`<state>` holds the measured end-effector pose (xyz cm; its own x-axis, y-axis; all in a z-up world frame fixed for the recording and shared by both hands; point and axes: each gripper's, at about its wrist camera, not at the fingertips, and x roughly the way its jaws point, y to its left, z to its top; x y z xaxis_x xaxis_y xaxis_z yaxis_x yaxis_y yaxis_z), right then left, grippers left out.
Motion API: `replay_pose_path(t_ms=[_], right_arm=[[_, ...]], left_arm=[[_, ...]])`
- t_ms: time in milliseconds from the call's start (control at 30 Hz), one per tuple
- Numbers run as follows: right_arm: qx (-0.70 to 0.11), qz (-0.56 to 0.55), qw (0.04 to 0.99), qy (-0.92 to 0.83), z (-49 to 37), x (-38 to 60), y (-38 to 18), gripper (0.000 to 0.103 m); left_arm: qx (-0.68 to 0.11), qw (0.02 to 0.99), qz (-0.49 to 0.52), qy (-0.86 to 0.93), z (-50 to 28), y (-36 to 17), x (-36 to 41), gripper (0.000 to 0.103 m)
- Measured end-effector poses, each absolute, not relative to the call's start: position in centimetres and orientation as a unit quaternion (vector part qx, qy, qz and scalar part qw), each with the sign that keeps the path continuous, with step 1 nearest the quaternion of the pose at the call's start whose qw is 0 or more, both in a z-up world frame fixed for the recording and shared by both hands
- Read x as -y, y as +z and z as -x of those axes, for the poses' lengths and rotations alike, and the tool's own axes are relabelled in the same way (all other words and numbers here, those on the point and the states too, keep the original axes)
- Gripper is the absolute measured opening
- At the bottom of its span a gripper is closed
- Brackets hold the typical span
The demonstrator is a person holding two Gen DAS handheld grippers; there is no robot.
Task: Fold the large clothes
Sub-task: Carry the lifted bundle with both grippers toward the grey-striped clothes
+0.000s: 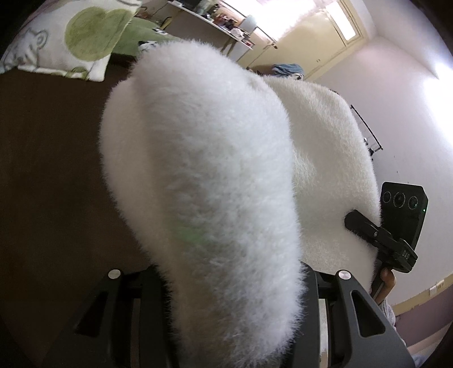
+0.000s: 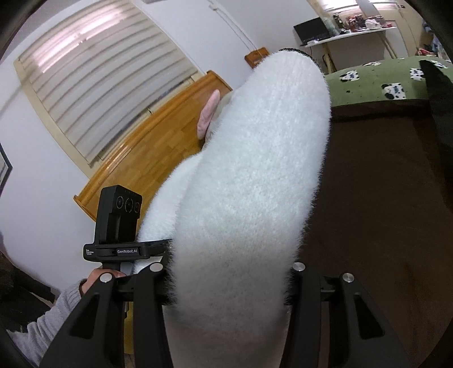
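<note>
A large fluffy white garment (image 1: 203,175) fills the middle of both views (image 2: 249,198) and hangs lifted above a dark brown bed surface (image 1: 51,175). My left gripper (image 1: 226,325) is shut on one end of it; the fabric bulges out between the jaws and hides the fingertips. My right gripper (image 2: 229,320) is shut on the other end in the same way. The right gripper also shows in the left wrist view (image 1: 365,229) at the garment's right edge. The left gripper's body shows in the right wrist view (image 2: 119,226) at the left.
A white pillow with green spots (image 1: 70,39) lies at the bed's far left. A green blanket with cow patches (image 2: 376,82) lies at the far end. A wooden headboard (image 2: 147,147) and shuttered window (image 2: 99,85) stand left. Shelves (image 1: 218,25) line the far wall.
</note>
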<state>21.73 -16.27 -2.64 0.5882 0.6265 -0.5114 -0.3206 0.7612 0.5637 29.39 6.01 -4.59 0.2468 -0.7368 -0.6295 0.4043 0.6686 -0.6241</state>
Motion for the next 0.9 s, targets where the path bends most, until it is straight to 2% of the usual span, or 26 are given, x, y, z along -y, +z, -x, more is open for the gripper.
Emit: replay_pose_path(t_ms=[100, 400, 700, 900], right_arm=[[-0.355, -0.21, 0.872, 0.264, -20.3, 17.8, -1.9, 0.046], [-0.337, -0.218, 0.884, 0.24, -18.0, 22.5, -0.3, 0.046], [-0.317, -0.23, 0.9, 0.192, -13.5, 29.8, 1.2, 0.046], [-0.301, -0.254, 0.91, 0.134, -9.0, 37.6, 1.7, 0.046]], left_arm=[[-0.49, 0.767, 0.16, -0.381, -27.6, -4.9, -7.0, 0.04], [-0.485, 0.762, 0.139, -0.405, -30.9, -4.8, -2.6, 0.04], [-0.489, 0.742, 0.107, -0.447, -33.7, -5.8, 5.2, 0.04], [-0.494, 0.714, 0.074, -0.491, -34.4, -6.7, 13.3, 0.04]])
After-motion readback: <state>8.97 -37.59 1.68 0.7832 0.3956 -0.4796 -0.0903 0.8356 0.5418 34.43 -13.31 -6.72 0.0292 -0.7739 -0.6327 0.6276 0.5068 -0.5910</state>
